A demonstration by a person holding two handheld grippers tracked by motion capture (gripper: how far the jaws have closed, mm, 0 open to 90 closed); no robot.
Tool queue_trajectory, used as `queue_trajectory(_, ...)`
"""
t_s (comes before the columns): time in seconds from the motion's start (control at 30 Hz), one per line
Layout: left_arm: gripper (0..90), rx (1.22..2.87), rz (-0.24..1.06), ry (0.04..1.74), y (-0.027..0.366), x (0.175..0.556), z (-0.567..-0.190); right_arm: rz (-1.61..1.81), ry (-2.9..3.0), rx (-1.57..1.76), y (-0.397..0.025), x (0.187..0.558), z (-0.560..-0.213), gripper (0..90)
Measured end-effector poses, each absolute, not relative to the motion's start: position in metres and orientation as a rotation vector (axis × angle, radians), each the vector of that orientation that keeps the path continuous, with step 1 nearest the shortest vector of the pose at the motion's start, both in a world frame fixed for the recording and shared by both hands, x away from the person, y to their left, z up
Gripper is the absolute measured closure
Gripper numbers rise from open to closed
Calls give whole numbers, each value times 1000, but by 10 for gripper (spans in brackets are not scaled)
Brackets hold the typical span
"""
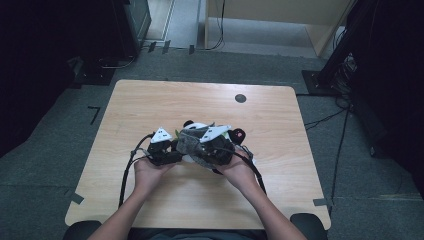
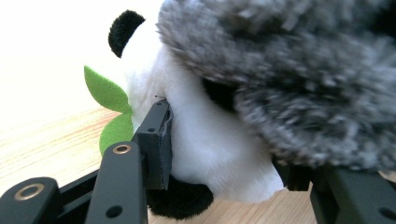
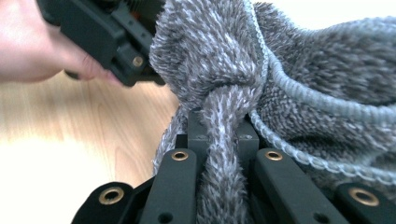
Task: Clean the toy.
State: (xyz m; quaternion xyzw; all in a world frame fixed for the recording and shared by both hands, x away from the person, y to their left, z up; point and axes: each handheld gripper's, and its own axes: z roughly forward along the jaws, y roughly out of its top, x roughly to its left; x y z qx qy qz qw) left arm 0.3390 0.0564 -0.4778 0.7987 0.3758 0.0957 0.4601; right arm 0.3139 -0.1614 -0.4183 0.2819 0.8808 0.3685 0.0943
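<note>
1. The right tongs (image 3: 219, 140) are pinched on a bunched fold of the grey fuzzy cloth (image 3: 299, 70), which rises straight out from between the jaws.
2. The left tongs (image 2: 224, 154) grip the panda plush (image 2: 196, 140) across its white body; the cloth drapes over its upper side.
3. Both meet mid-worktop (image 1: 150, 100), the panda plush lying between the hands, cloth on the right-hand side, so the right hand is nearer the cloth.
</note>
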Motion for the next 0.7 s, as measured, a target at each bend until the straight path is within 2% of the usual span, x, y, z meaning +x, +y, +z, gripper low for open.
queue_trajectory(0.23, 472, 1967, 227, 931, 57, 339, -478, 1094, 2644, 809, -169, 308, -419, 836)
queue_trajectory(0.33, 480, 1943, 185, 946, 61, 343, -479, 1015, 2666, 790, -182, 301, -417, 837)
queue_trajectory(0.47, 488, 1957, 209, 924, 58, 340, -478, 1086, 2666, 851, -206, 298, -422, 837)
queue_trajectory(0.7, 498, 1977, 232, 898, 56, 339, -479, 1092, 2657, 888, -220, 294, -420, 836)
